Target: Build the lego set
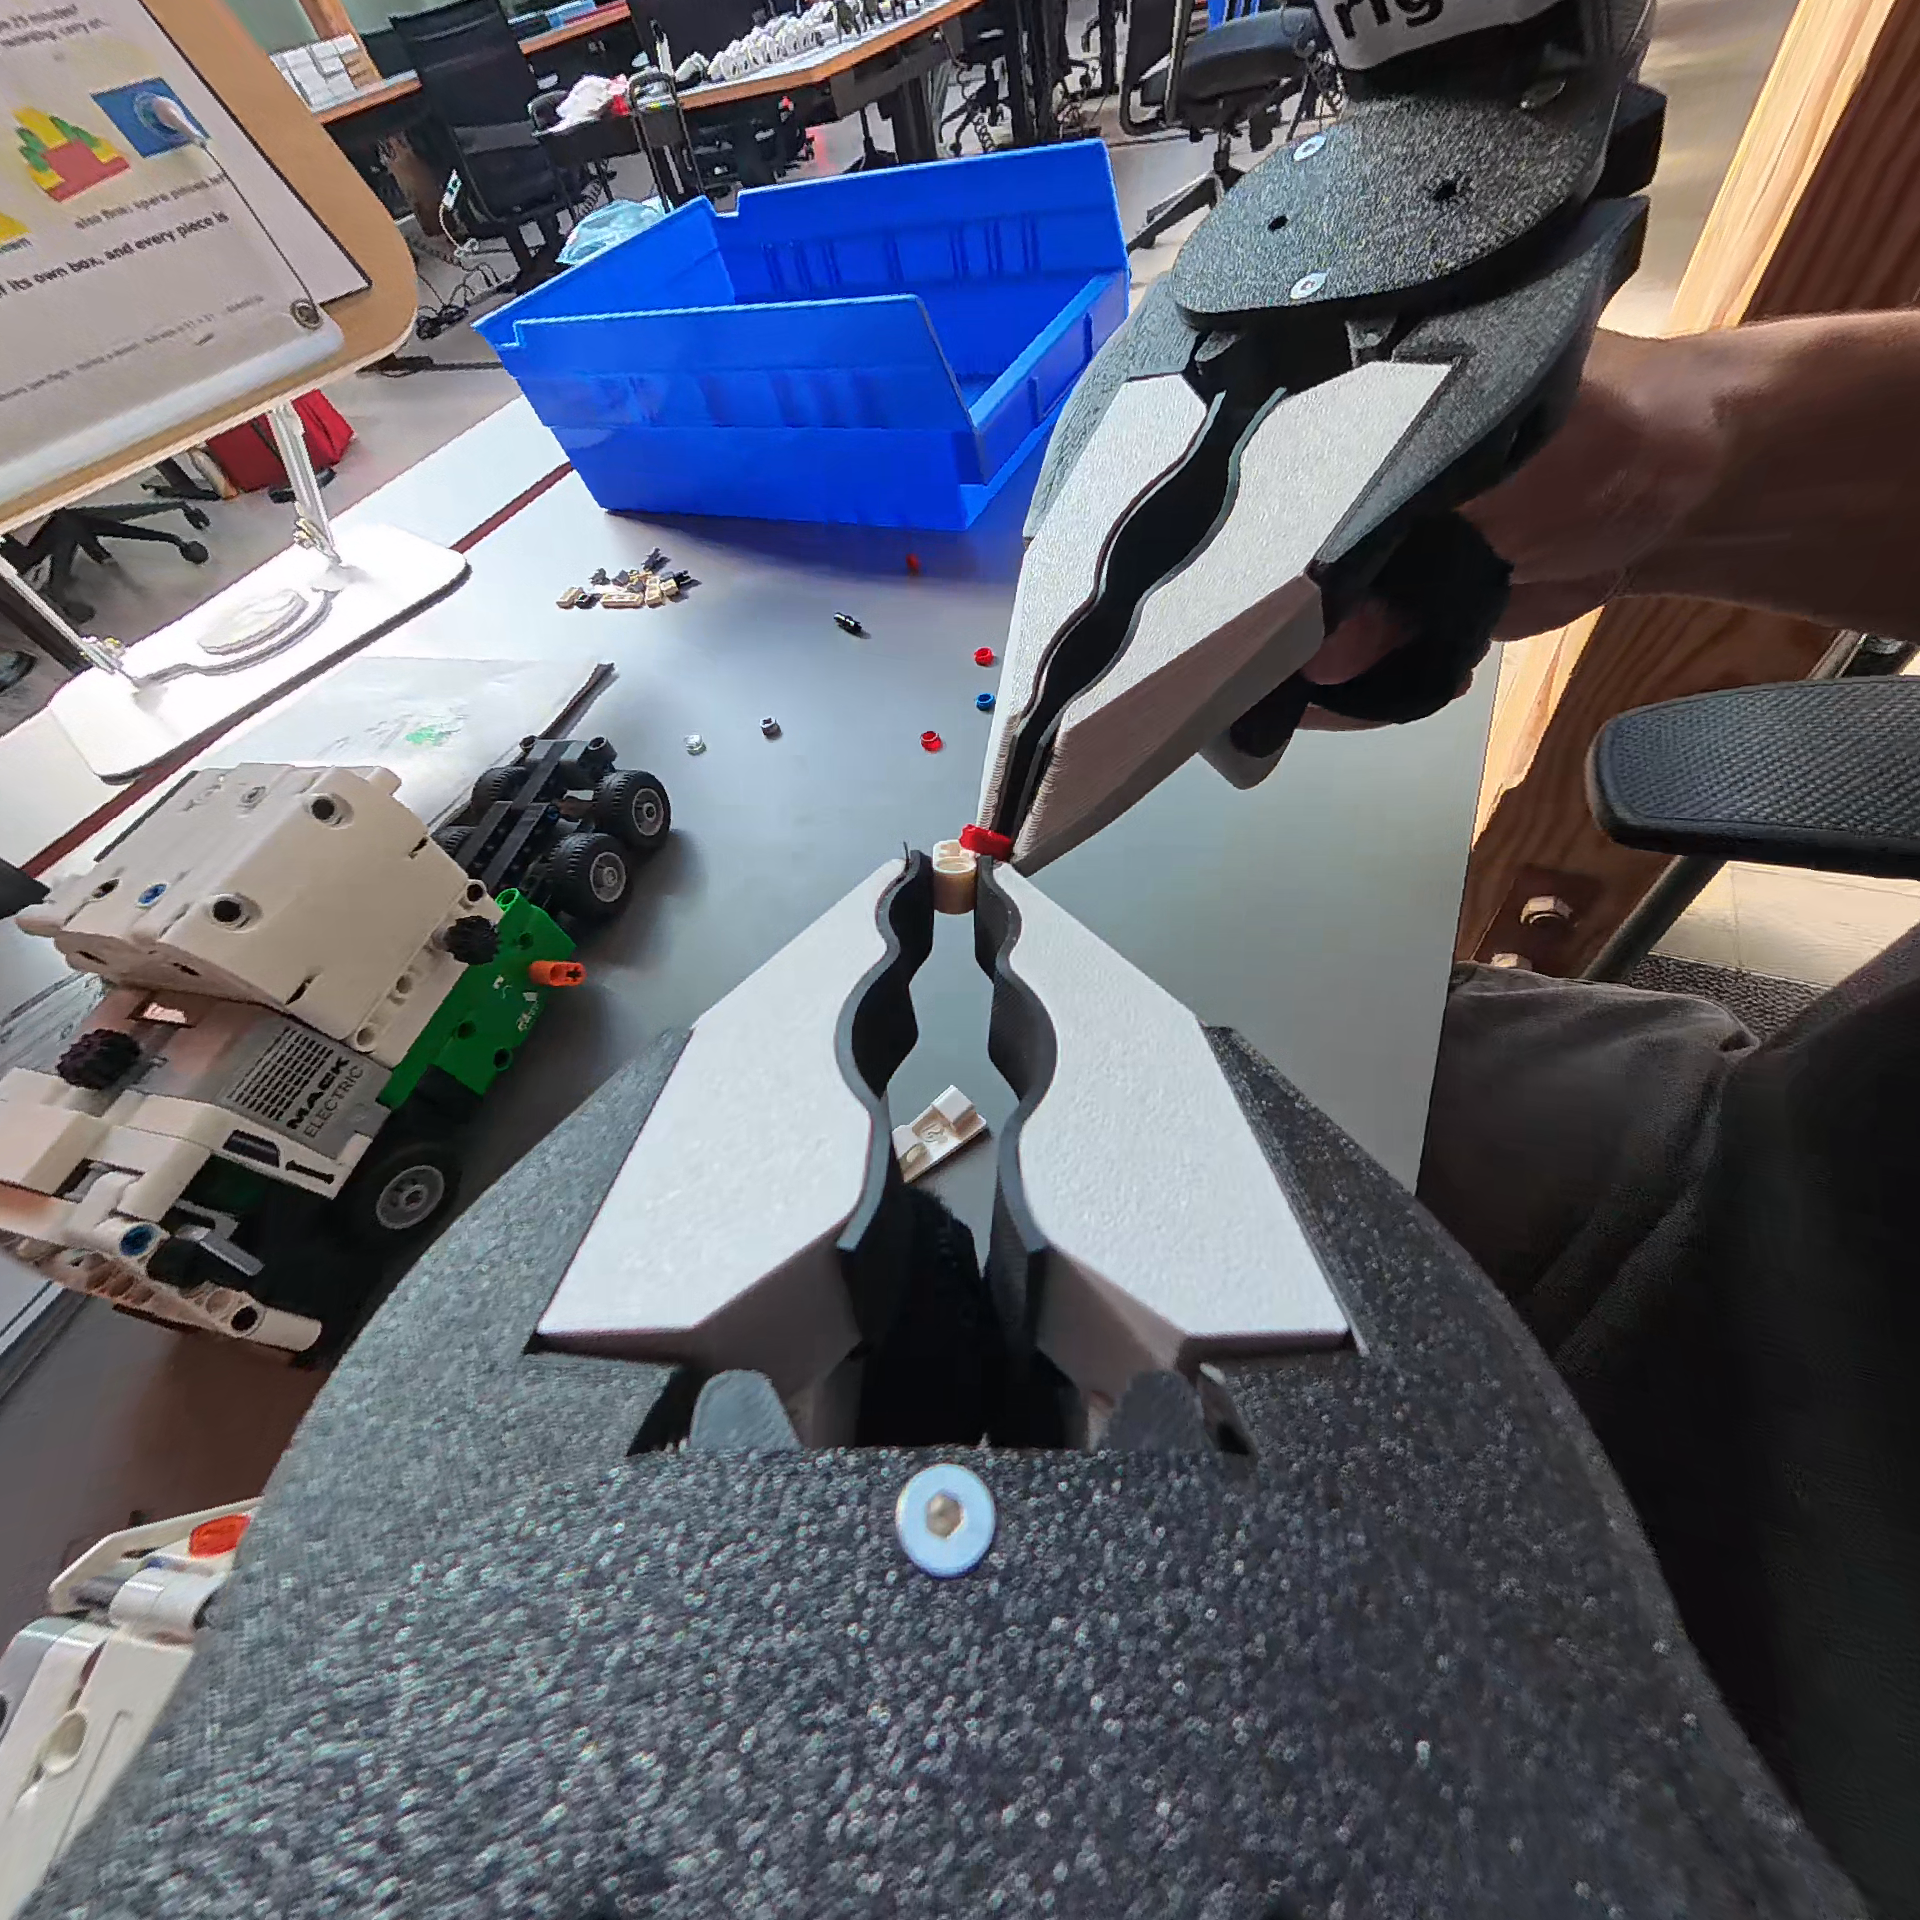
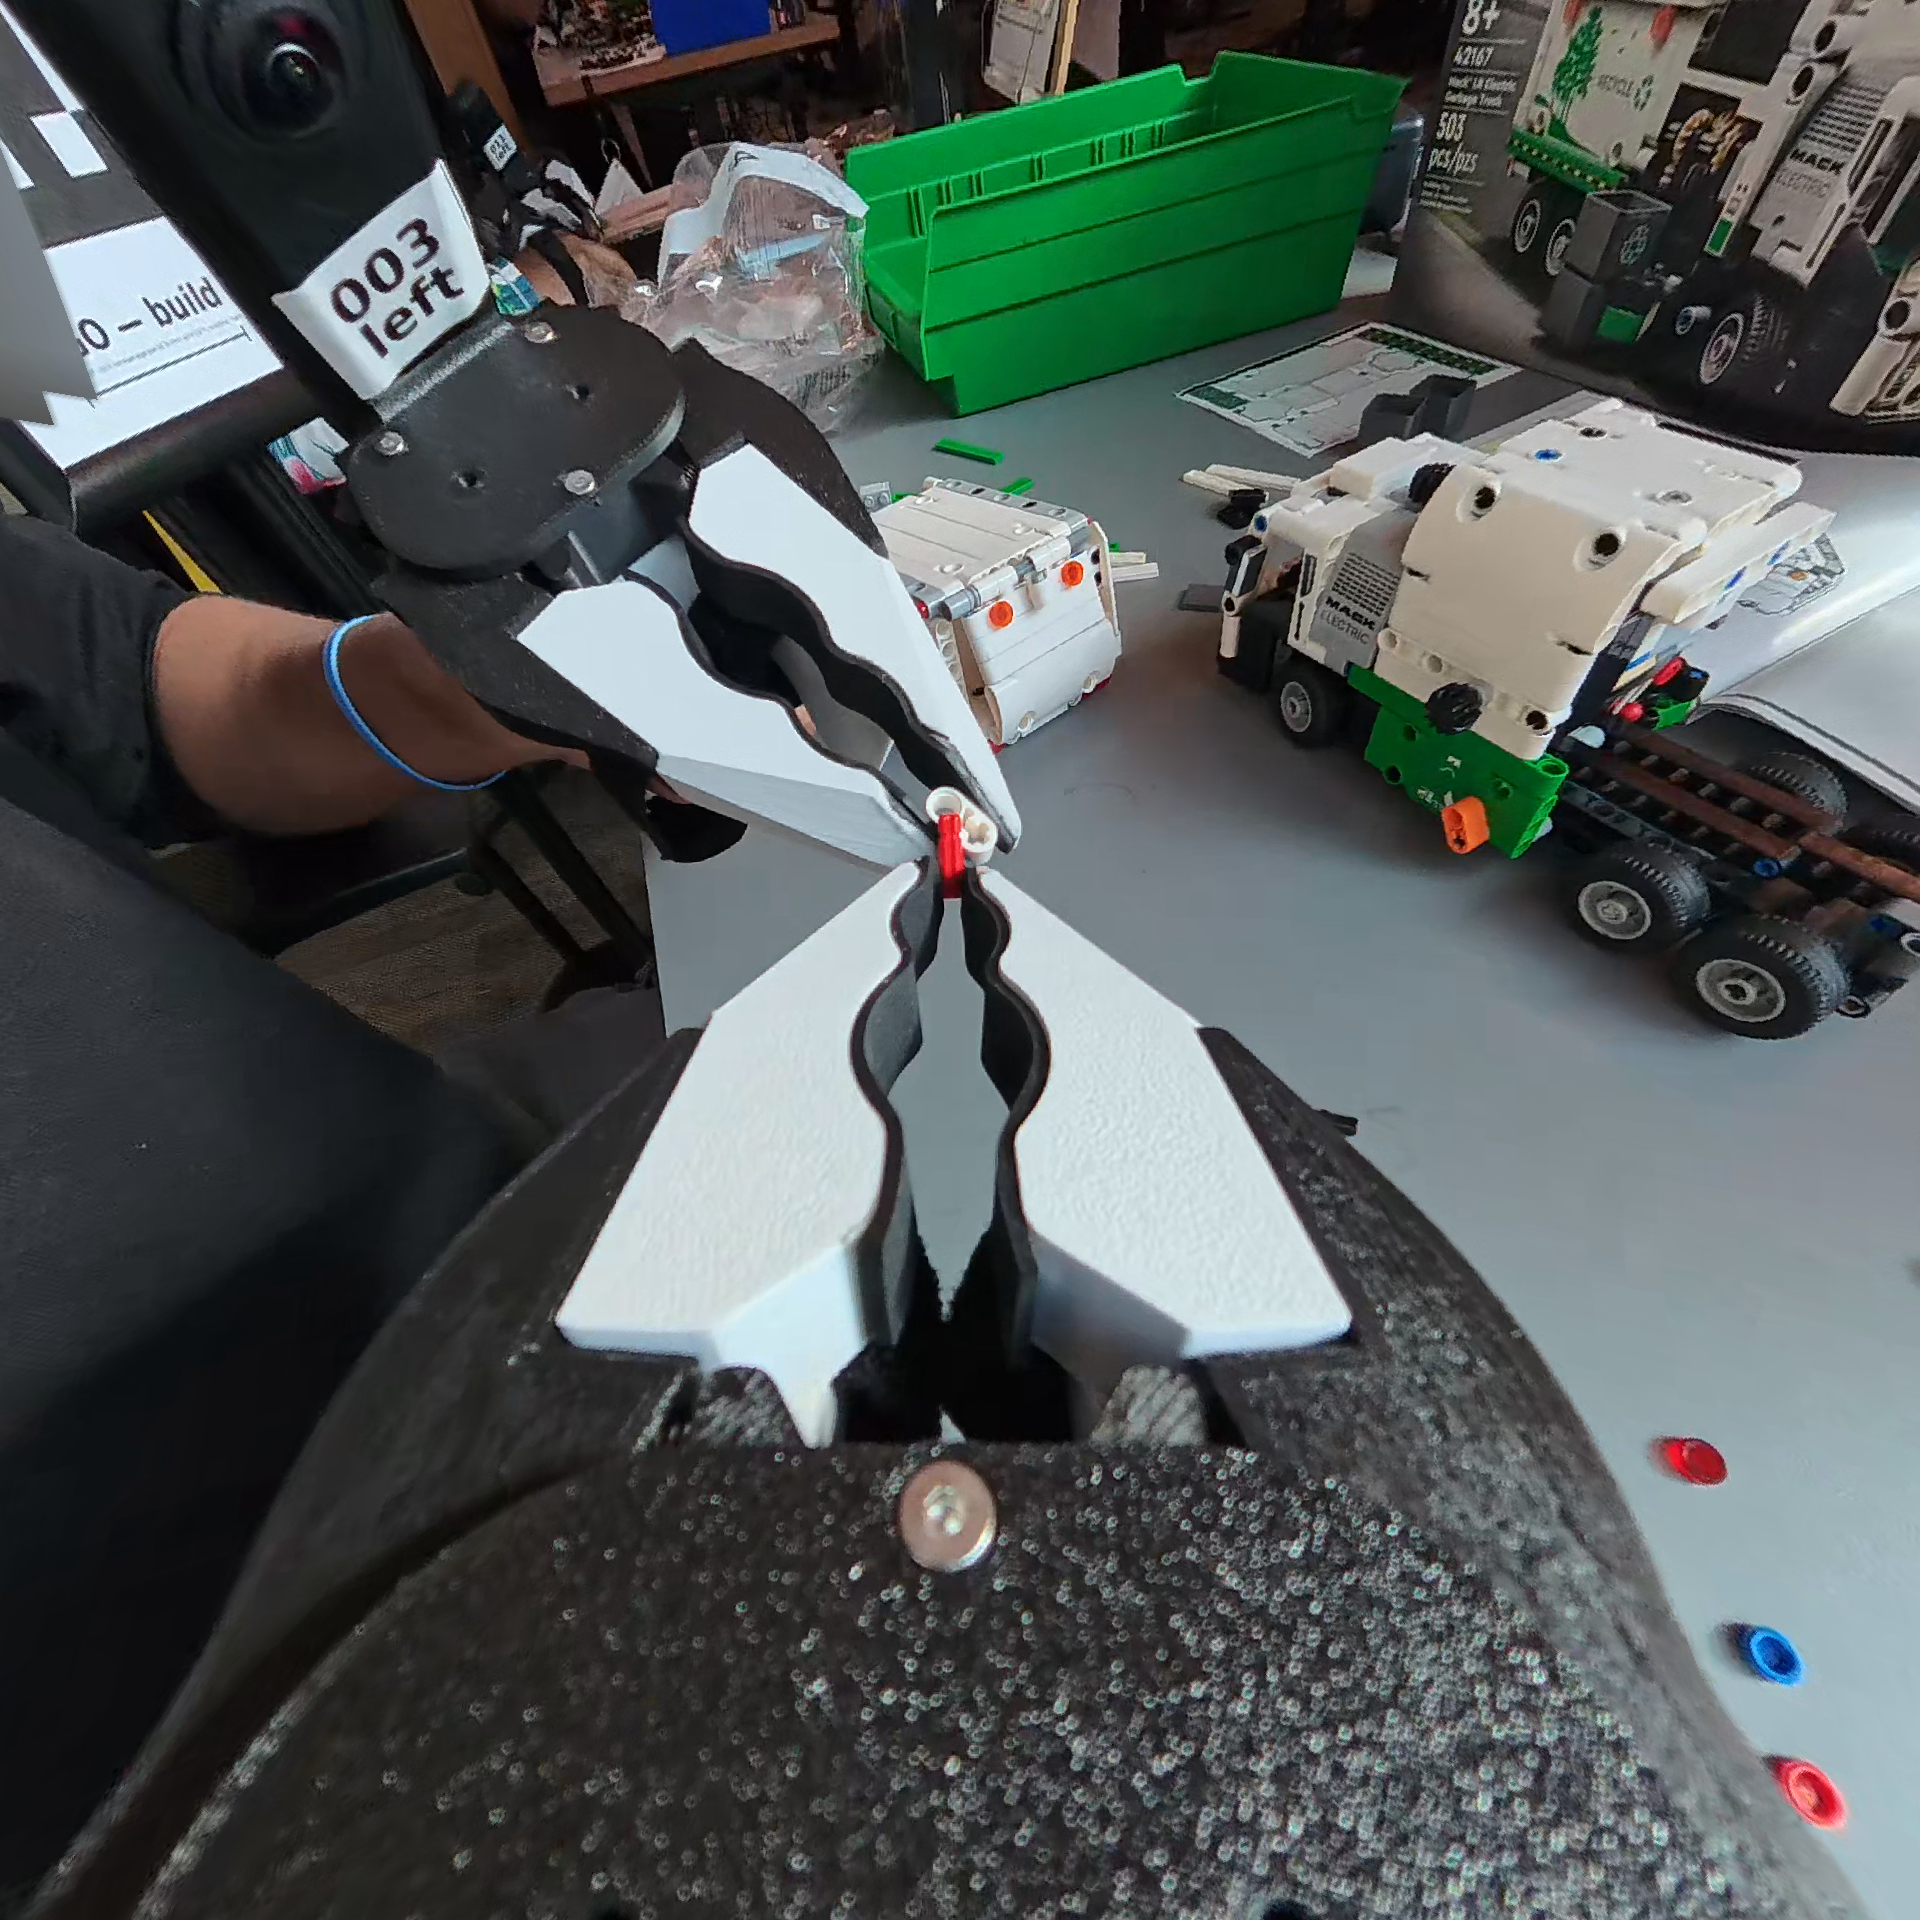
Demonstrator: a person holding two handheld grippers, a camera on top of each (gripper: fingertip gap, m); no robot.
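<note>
My left gripper point(image 1: 951, 883) is shut on a small cream connector piece point(image 1: 953, 871), held above the grey table. My right gripper point(image 2: 951, 878) is shut on a small red pin point(image 2: 949, 844). The two grippers meet tip to tip, and the red pin point(image 1: 982, 840) touches the side of the cream connector point(image 2: 961, 816). The right gripper point(image 1: 1013, 842) comes in from the upper right in the left wrist view; the left gripper point(image 2: 971, 831) comes in from the upper left in the right wrist view. The partly built white and green truck point(image 1: 301, 997) lies on the table to the left, also seen at right in the right wrist view point(image 2: 1496, 644).
A blue bin point(image 1: 831, 343) stands at the back, a green bin point(image 2: 1122, 229) farther off. A white truck-body section point(image 2: 1023, 603) and the set's box point(image 2: 1683, 177) sit on the table. Small red and blue studs point(image 2: 1766, 1652) and loose pieces point(image 1: 623, 587) lie scattered. An instruction stand point(image 1: 156, 239) is at left. Left and right tips are no more than a few centimetres apart. Left tips and right tips are each some 15 cm from the white truck-body section point(image 2: 1023, 603).
</note>
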